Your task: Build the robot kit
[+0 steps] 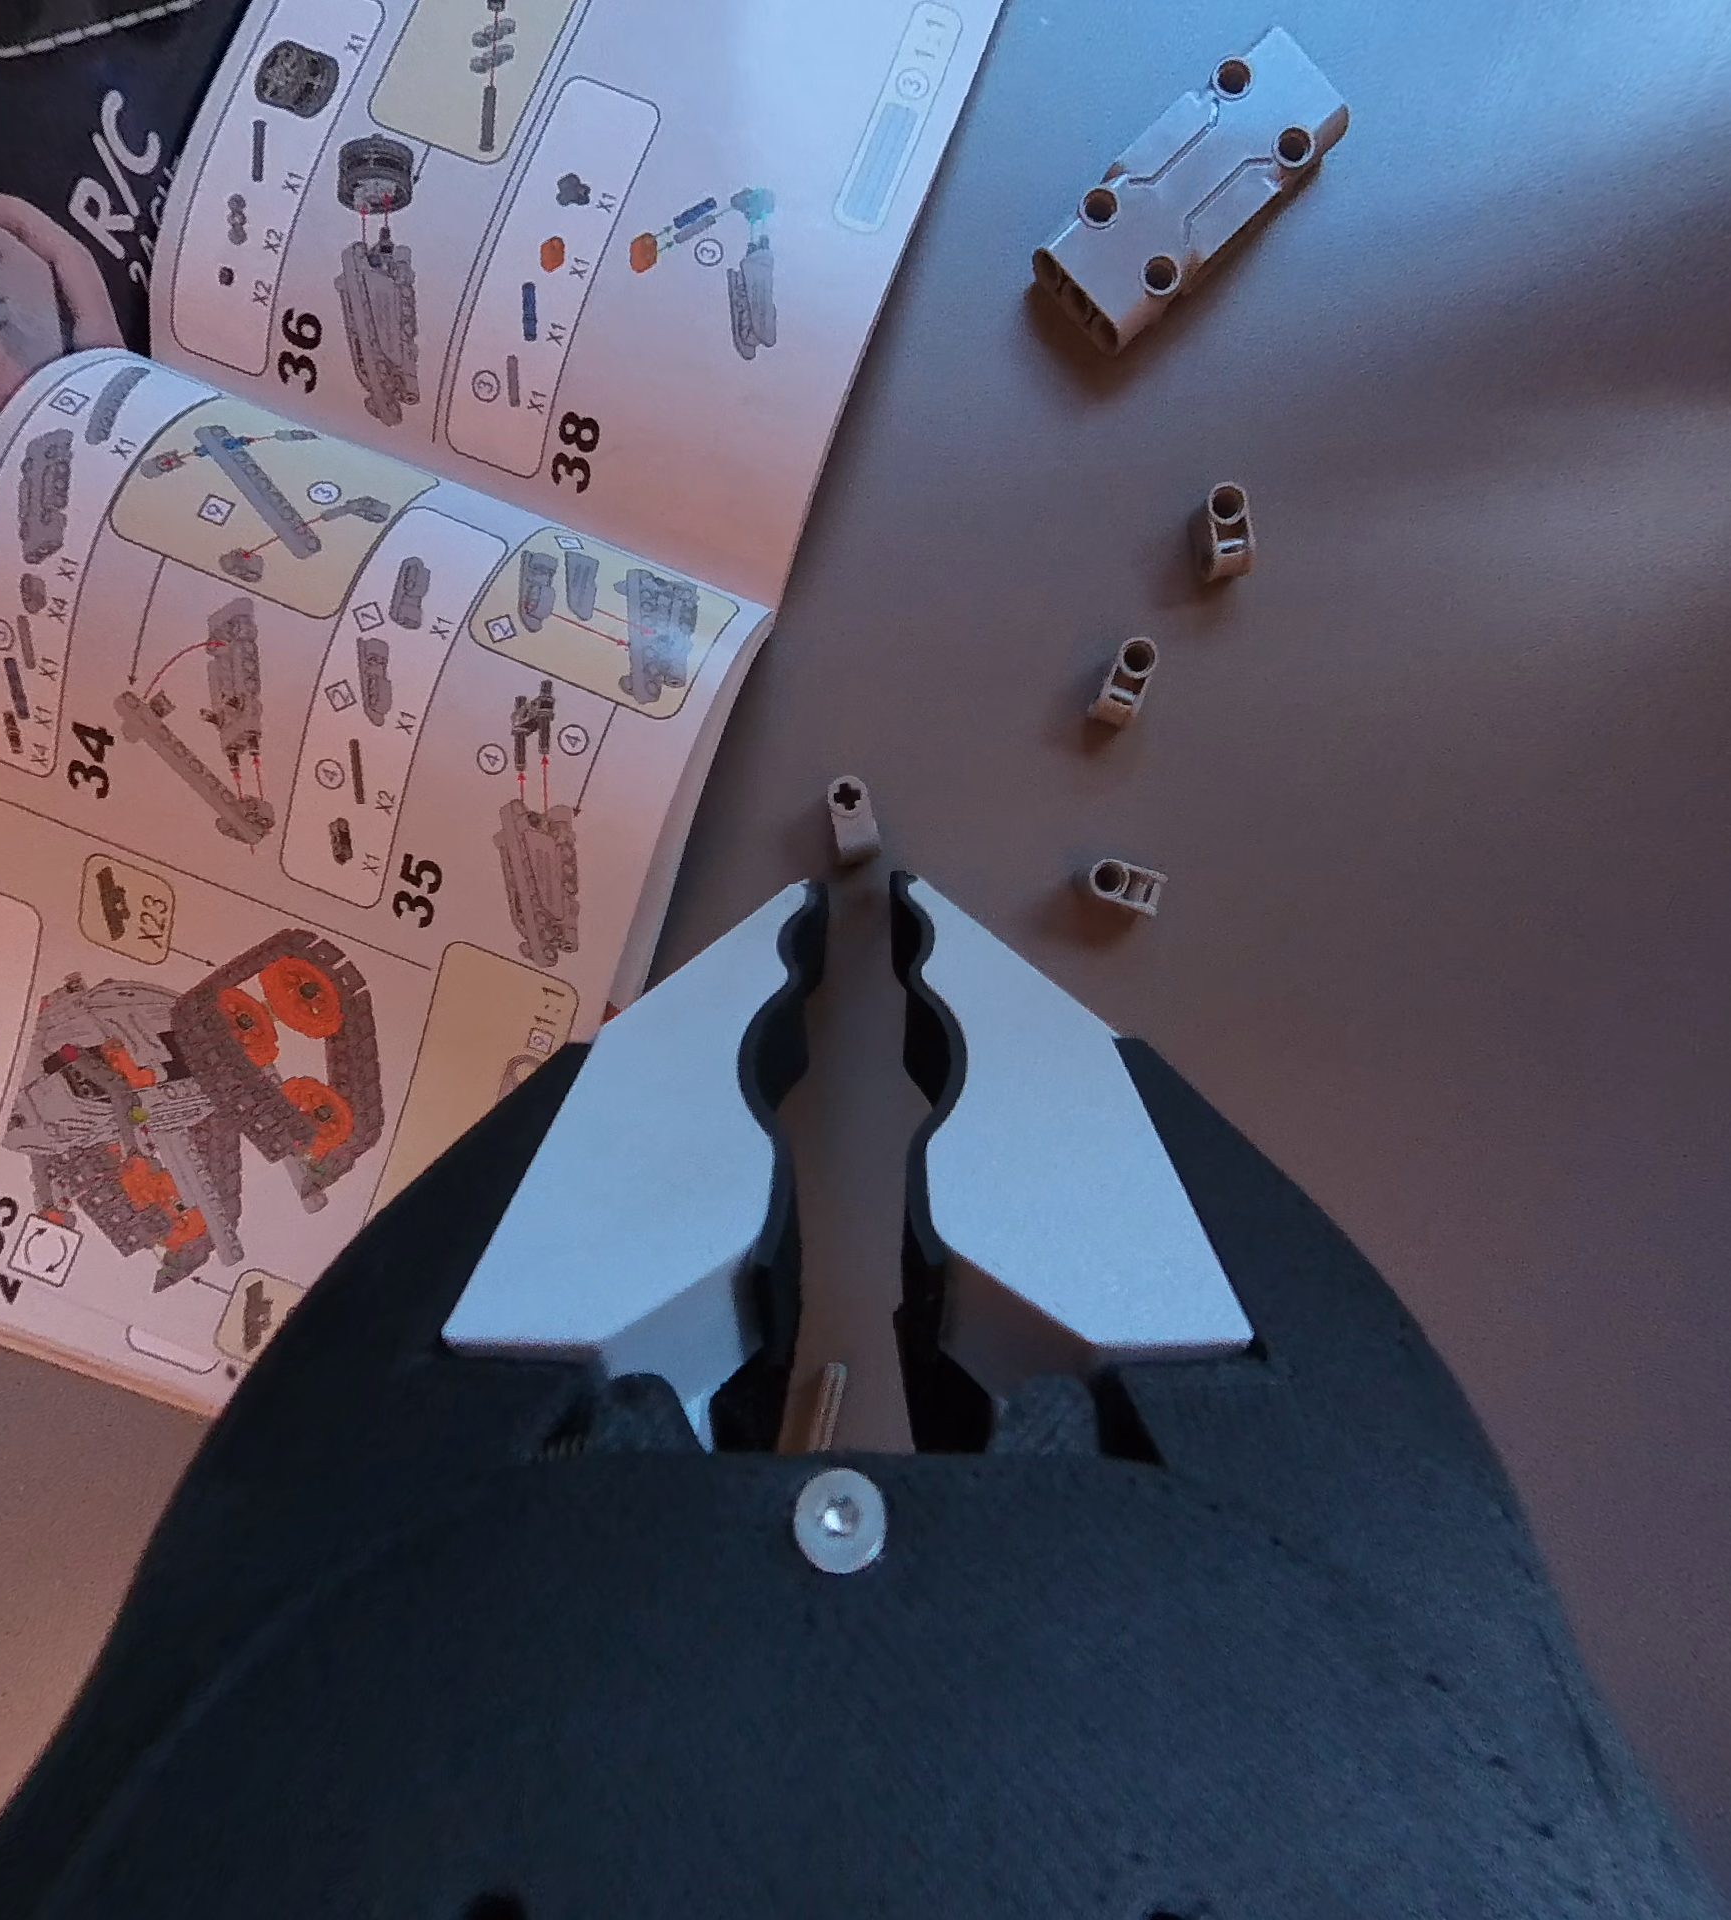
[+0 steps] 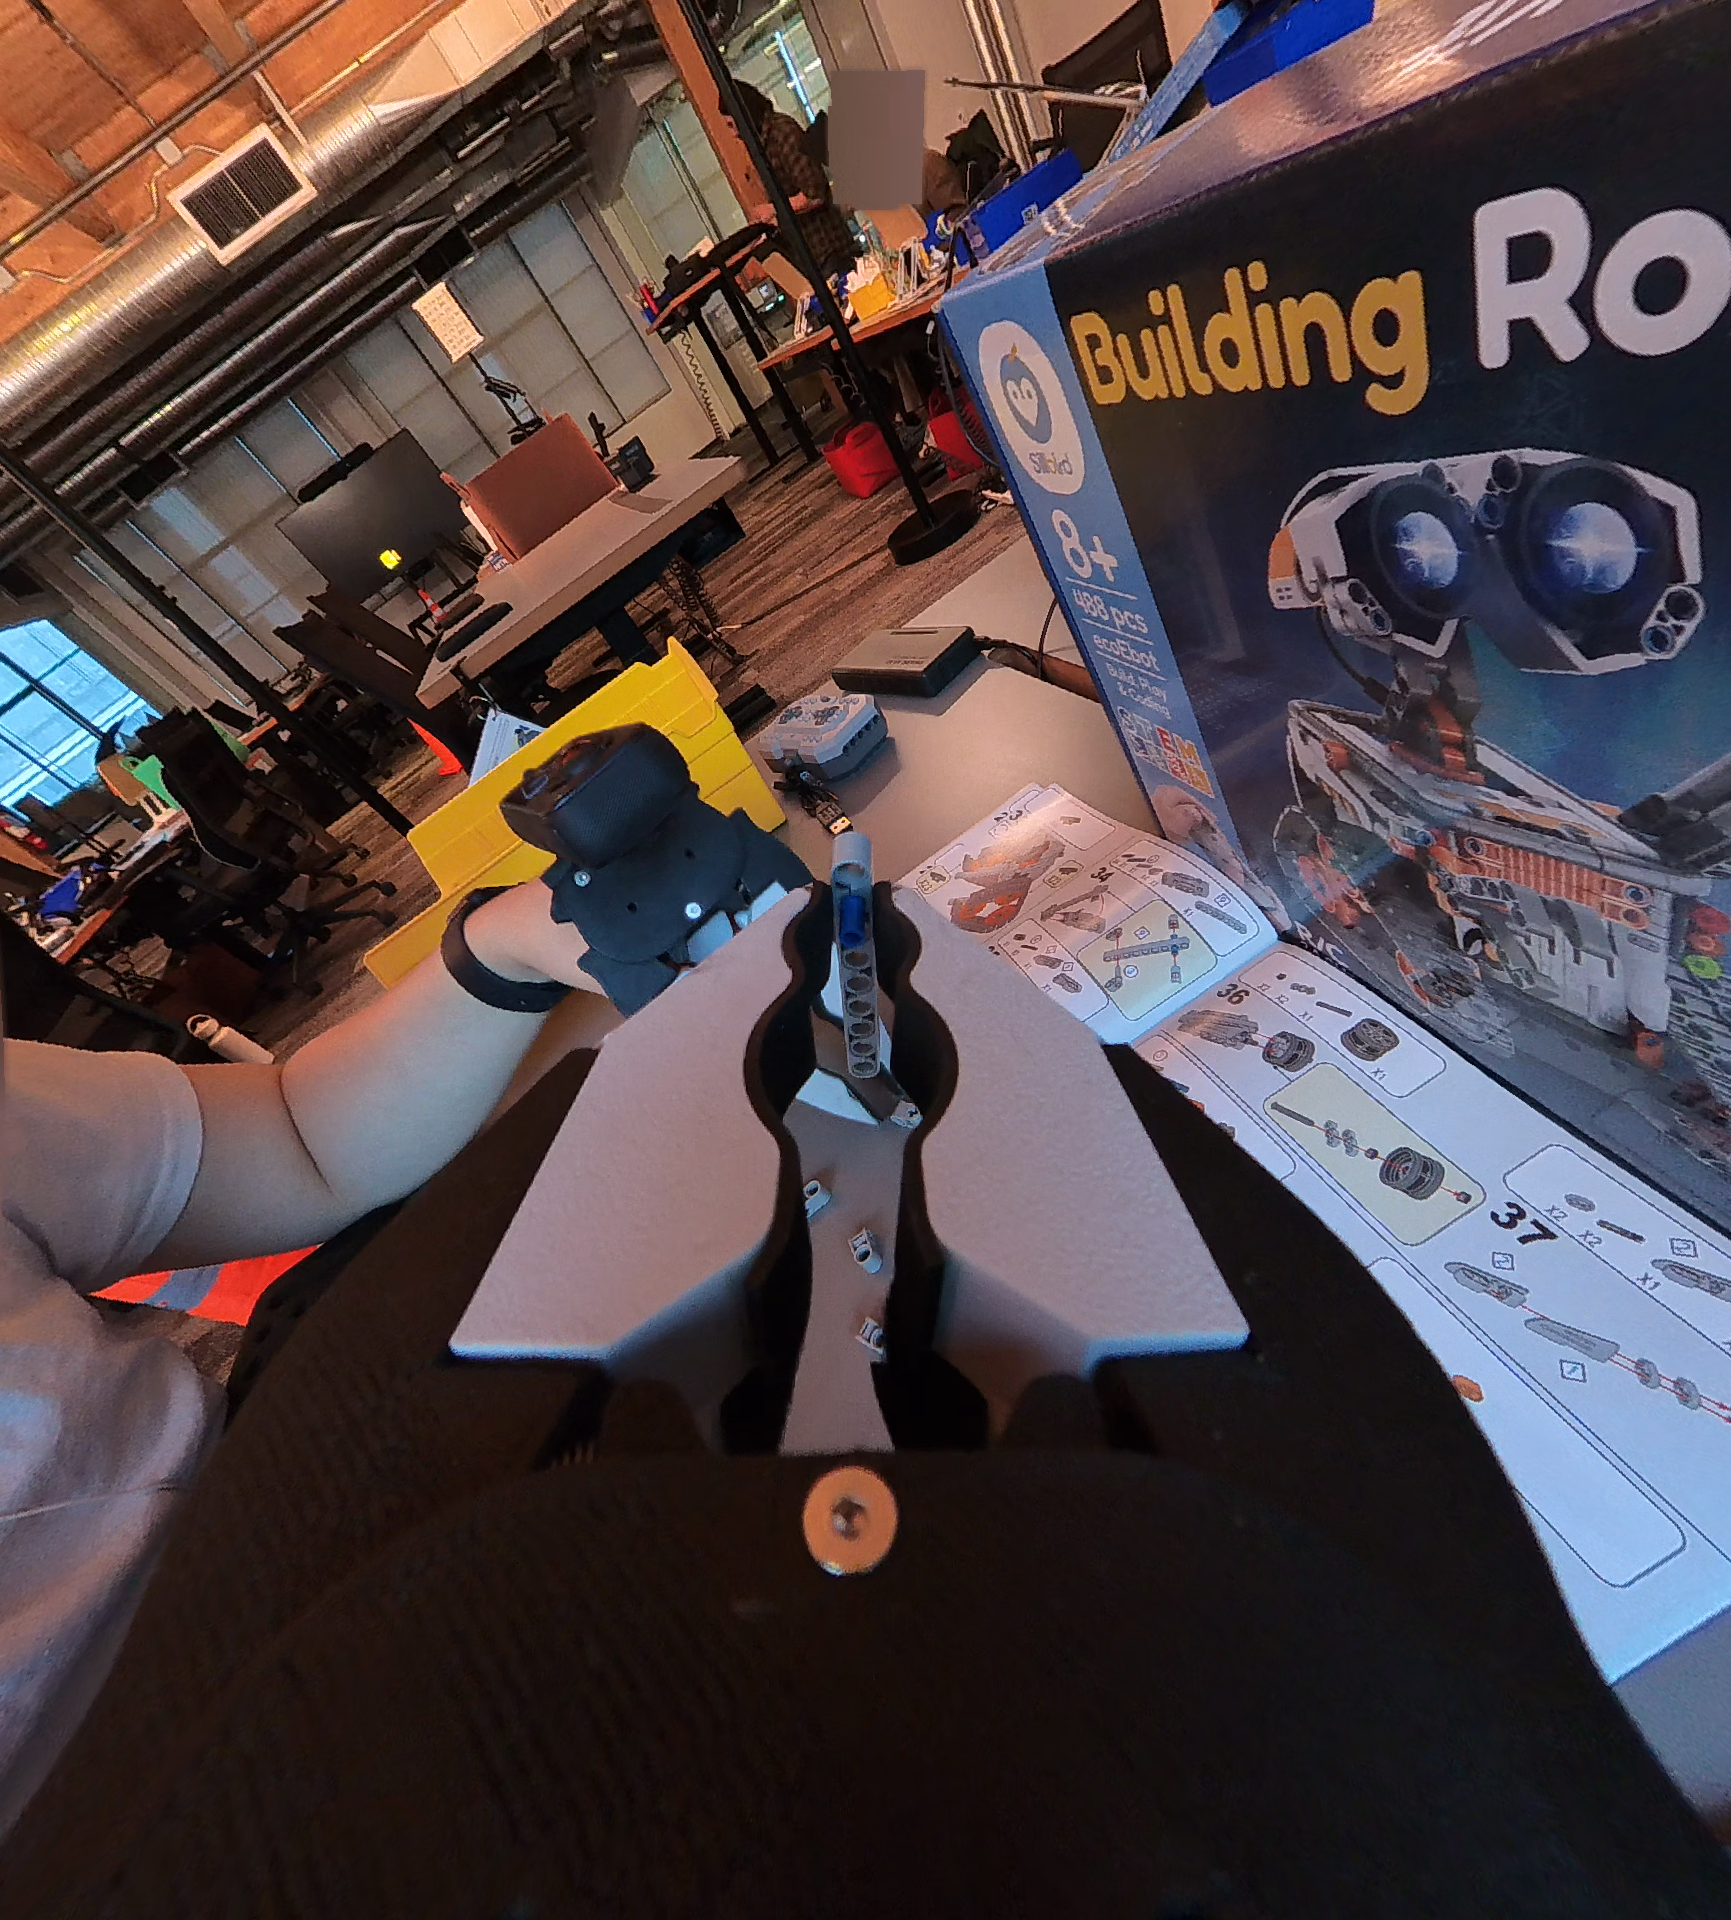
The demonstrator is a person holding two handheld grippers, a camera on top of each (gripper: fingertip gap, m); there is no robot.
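A: Nearest the camera in the left wrist view: the left gripper [image 1: 859,883]. State?

B: Jaws parted by a narrow gap, nothing between them. It hangs over the grey bench [image 1: 1463,935]. A small tan connector [image 1: 853,821] stands just beyond the fingertips, apart from them.

A: Surrounding parts?

B: Three more small connectors [image 1: 1129,889] lie in a loose line to the right. A grey block with four holes [image 1: 1191,187] lies farther off. An open instruction booklet [image 1: 321,727] lies to the left.

A: Right gripper [image 2: 856,909]?

B: Closed on a grey beam with holes [image 2: 859,987], held upright; a blue pin [image 2: 850,920] sits in the beam near the top.

A: Beyond it?

B: The person's left hand with the other gripper [image 2: 653,883], a yellow bin [image 2: 570,790], and a large toy box [image 2: 1463,623] standing at the right behind the booklet.
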